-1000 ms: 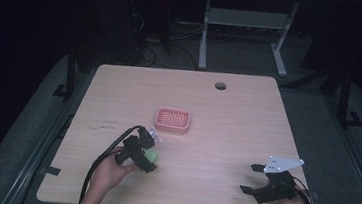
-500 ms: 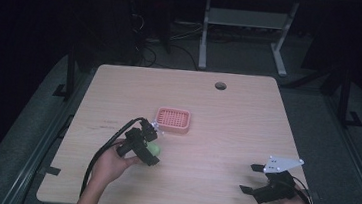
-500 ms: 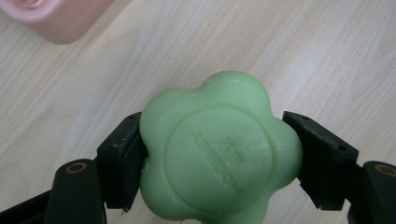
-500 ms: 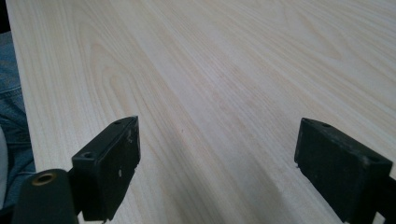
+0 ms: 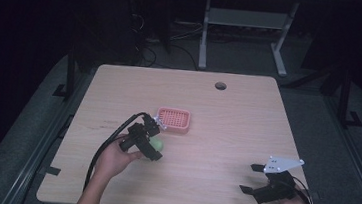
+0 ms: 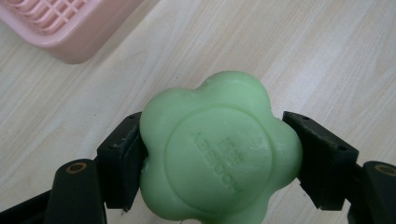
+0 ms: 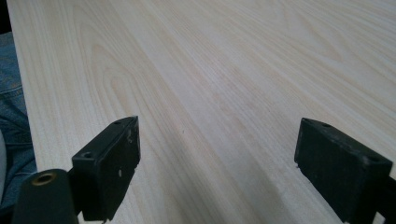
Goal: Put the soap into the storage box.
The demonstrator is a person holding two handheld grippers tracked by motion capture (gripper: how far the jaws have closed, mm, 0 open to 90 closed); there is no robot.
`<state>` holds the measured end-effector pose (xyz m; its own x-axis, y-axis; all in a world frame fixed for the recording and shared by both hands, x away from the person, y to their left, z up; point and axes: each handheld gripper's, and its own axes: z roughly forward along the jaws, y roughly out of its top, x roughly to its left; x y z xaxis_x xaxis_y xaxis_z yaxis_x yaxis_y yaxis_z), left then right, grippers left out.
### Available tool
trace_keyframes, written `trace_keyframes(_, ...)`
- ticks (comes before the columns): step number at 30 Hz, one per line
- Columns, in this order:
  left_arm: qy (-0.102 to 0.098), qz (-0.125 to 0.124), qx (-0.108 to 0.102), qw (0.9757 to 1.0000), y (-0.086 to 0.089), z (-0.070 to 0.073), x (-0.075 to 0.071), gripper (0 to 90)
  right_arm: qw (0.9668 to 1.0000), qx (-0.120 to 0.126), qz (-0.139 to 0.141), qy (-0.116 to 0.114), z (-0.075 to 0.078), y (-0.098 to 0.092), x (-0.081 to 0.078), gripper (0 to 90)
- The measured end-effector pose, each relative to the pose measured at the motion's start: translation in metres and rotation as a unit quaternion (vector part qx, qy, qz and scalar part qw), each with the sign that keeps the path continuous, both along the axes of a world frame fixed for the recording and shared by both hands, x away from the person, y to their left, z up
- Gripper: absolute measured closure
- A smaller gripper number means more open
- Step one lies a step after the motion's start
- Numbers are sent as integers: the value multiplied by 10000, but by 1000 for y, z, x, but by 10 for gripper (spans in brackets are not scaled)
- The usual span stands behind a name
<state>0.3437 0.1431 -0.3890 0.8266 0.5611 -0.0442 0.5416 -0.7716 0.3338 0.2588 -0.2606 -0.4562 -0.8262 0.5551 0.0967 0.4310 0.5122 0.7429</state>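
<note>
A green flower-shaped soap [image 6: 219, 151] is clamped between the two black jaws of my left gripper [image 6: 215, 154], held just above the wooden table. In the high view the left gripper [image 5: 151, 142] and the green soap [image 5: 156, 143] are at the table's left middle, just below and left of a pink slotted soap dish [image 5: 173, 120]. The dish's corner [image 6: 70, 28] lies at the upper left of the left gripper view. My right gripper [image 5: 251, 179] rests near the table's front right edge, open, with bare wood between its jaws [image 7: 217, 158].
The wooden table [image 5: 237, 122] has a round cable hole [image 5: 220, 85] at its far middle. A black cable [image 5: 106, 150] trails from the left gripper toward the front edge. Beyond the table stand a white desk frame [image 5: 247, 23] and dark floor.
The left gripper has carried the green soap up and to the right, closer to the pink dish. The right gripper has stayed put.
</note>
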Motion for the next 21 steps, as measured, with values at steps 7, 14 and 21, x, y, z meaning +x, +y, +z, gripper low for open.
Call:
trace_keyframes(7, -2, 40, -71, 10000, 0, 5, 7, 265, 10000, 13, 7, -22, 0, 0, 0, 138)
trace_keyframes(14, -25, 12, -68, 10000, -4, 9, 14, 265, 10000, 31, 8, -22, 0, 0, 0, 138)
trace_keyframes(21, -24, 19, -77, 10000, -8, 13, 22, 265, 10000, 44, -1, -30, 1, 0, 0, 138)
